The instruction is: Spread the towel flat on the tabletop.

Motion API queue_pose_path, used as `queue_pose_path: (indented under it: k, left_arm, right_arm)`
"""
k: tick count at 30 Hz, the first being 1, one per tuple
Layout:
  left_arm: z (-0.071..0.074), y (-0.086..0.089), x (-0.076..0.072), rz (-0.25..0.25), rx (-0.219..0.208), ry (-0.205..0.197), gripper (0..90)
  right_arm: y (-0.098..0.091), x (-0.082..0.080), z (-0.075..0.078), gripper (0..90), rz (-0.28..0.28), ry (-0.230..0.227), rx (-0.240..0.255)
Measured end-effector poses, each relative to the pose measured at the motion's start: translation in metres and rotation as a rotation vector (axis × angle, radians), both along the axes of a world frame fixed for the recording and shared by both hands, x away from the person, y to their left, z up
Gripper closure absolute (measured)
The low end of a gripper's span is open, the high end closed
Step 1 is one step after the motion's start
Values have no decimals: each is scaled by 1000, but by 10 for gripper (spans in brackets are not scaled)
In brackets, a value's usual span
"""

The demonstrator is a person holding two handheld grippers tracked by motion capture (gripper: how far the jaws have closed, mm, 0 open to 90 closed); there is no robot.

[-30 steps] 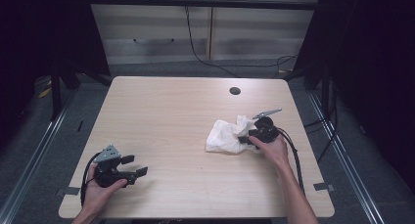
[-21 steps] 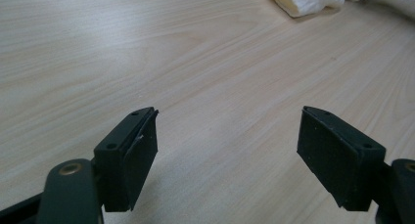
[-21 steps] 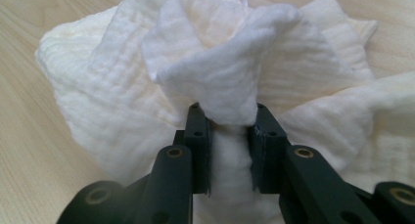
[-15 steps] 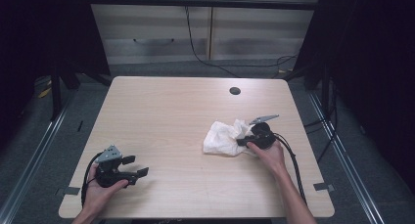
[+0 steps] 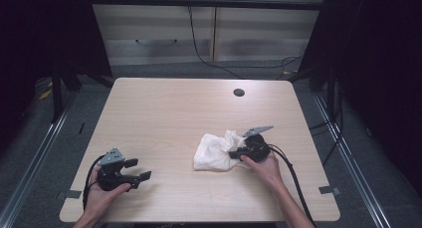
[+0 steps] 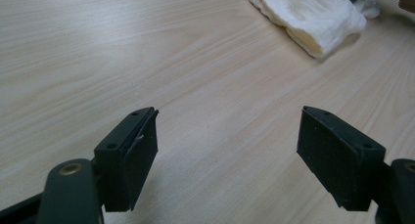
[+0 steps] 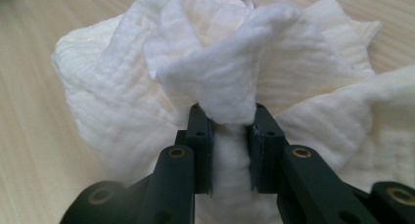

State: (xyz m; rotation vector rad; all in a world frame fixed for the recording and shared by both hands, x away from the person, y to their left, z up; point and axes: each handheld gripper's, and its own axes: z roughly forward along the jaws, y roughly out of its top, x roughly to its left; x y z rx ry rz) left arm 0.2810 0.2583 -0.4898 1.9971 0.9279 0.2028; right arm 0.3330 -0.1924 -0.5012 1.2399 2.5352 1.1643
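A crumpled white cloth (image 5: 213, 152) lies on the light wooden table (image 5: 164, 113), right of the middle. My right gripper (image 5: 233, 154) comes at it from the right. Its jaws have just been closing and now pinch a bunched fold of the cloth (image 7: 230, 77) between the pads, so the right gripper (image 7: 228, 119) is shut on it. My left gripper (image 5: 139, 169) rests near the front left corner, held in a hand. In the left gripper view the left gripper (image 6: 229, 119) stands open over bare wood, with the cloth (image 6: 313, 16) far off at the top right.
A small dark round hole (image 5: 239, 92) sits in the tabletop near the far edge. Cables trail from both grippers toward the front edge. Dark floor and metal rails surround the table.
The right gripper has slid left and toward the front edge, taking the cloth along, bunched tighter. The left gripper has stayed put.
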Motion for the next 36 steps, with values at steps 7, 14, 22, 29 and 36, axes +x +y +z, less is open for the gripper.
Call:
queue_pose_path:
  k: [7,14,22,29,36]
  left_arm:
    - [-1,-3,1,-19,6,8,232]
    - [-1,-4,1,-18,10,9,232]
    - [-2,-4,2,-18,19,11,240]
    - [-1,-6,2,-27,19,14,261]
    - [4,-11,8,-19,-7,25,270]
  right_arm:
    - [12,-12,0,745,35,7,16]
    - [27,-23,-1,745,68,9,37]
    - [49,-35,0,729,99,4,24]
    - [61,-38,3,597,111,-5,18]
    - [41,-44,26,375,58,-64,72]
